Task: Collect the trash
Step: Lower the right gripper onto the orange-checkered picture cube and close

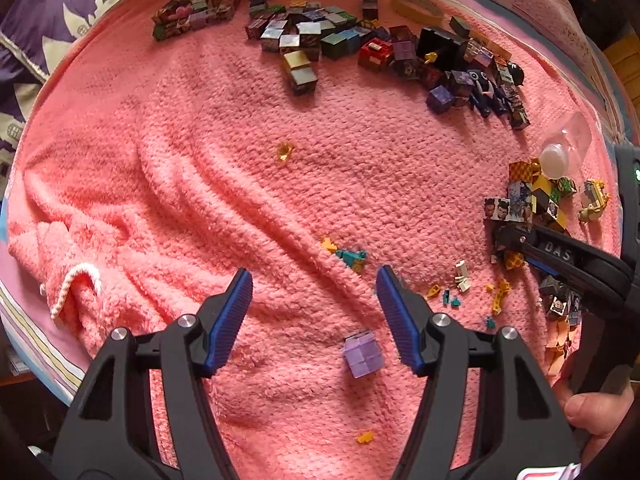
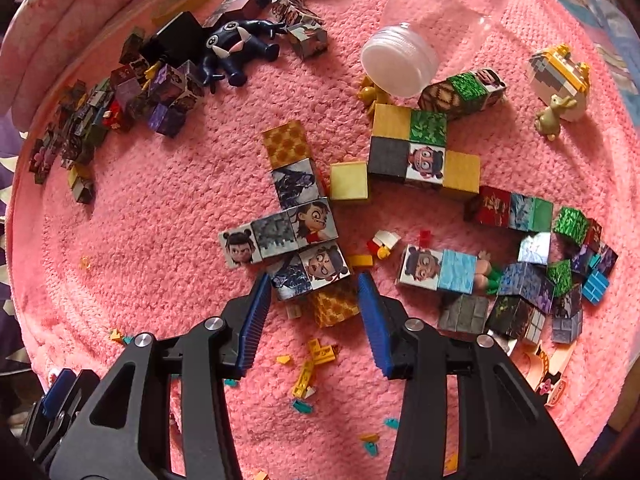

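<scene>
1. Hovering over a pink towel (image 1: 180, 184), left gripper (image 1: 314, 280), jaws wide, gripping nothing.
2. Lying between those blue pads (image 1: 230, 320), nearer the right one: a lilac cube (image 1: 363, 354), touched by neither.
3. Scattered just beyond the fingertips and to the right: small teal and yellow bits (image 1: 350, 258), more bits (image 1: 464, 280) further right, one orange scrap (image 1: 365, 437) on the near side.
4. Set lower over the right-hand pile, right gripper (image 2: 314, 294), jaws wide, straddling a gold checkered cube (image 2: 334, 304) and a picture cube (image 2: 290, 278), pressing neither as far as can be told.
5. Spread near the right gripper's pads (image 2: 252, 320): yellow brick pieces (image 2: 314, 364) and teal chips (image 2: 302, 406).
6. Resting far right on its side: a clear jar (image 2: 436, 20) with white lid (image 2: 398, 62).
7. Lying far left in the right wrist view: a dark blue figure (image 2: 236, 46) amid printed cubes (image 2: 160, 96).
8. Gripping the right tool's handle at the right edge of the left wrist view: a hand (image 1: 592, 412).
</scene>
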`<state>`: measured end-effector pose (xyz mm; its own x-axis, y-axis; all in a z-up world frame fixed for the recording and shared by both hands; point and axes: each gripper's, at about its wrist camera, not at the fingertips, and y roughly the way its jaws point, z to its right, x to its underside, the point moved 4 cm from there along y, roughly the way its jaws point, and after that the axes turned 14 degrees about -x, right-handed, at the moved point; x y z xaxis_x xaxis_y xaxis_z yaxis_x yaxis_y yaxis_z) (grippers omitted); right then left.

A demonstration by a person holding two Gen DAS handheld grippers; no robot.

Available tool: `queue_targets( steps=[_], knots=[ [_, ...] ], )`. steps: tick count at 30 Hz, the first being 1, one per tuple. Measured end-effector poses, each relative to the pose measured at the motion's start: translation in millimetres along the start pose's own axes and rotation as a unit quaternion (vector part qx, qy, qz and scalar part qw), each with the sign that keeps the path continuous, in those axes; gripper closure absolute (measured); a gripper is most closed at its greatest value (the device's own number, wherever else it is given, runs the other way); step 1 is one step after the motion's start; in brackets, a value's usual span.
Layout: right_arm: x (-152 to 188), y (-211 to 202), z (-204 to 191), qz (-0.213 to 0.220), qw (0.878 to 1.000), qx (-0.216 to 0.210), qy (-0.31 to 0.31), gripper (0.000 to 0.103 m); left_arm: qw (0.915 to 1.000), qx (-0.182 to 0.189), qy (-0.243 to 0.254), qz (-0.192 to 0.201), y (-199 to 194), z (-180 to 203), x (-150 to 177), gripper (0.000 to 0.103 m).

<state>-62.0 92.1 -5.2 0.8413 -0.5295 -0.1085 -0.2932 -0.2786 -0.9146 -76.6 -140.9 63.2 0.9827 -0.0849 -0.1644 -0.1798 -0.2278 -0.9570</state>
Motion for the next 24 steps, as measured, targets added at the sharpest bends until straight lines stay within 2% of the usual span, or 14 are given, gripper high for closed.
queue_targets(
  steps=[5, 11, 13, 16, 21, 24],
  knots=[
    [10.9, -9.8, 1.8, 0.005, 1.0, -0.011, 0.001, 0.079, 1.0, 0.007, 0.0, 0.001, -2.6, 1.4, 5.8, 0.039],
    [22.8, -14.9, -0.8, 0.007, 1.0, -0.016, 0.008, 0.083, 1.0, 0.005, -0.003, 0.002, -5.2, -4.0, 10.4, 0.038],
    [25.5, -16.2, 4.8, 0.008, 0.999, -0.028, 0.029, 0.081, 1.0, 0.005, -0.008, -0.002, -4.0, -7.9, 13.7, 0.038],
    [27.3, -17.7, 12.8, 0.01, 0.999, -0.017, 0.032, 0.079, 0.9999, 0.006, -0.013, -0.008, -2.7, -10.6, 17.5, 0.038],
    [23.9, -15.5, 13.0, 0.005, 0.999, -0.029, 0.028, 0.06, 0.9999, 0.009, -0.004, -0.006, -4.3, -3.7, 19.9, 0.038],
    [14.0, -13.6, 8.9, 0.007, 1.0, -0.019, 0.015, 0.056, 1.0, 0.007, 0.001, -0.003, -4.2, -1.1, 18.5, 0.038]
  ],
)
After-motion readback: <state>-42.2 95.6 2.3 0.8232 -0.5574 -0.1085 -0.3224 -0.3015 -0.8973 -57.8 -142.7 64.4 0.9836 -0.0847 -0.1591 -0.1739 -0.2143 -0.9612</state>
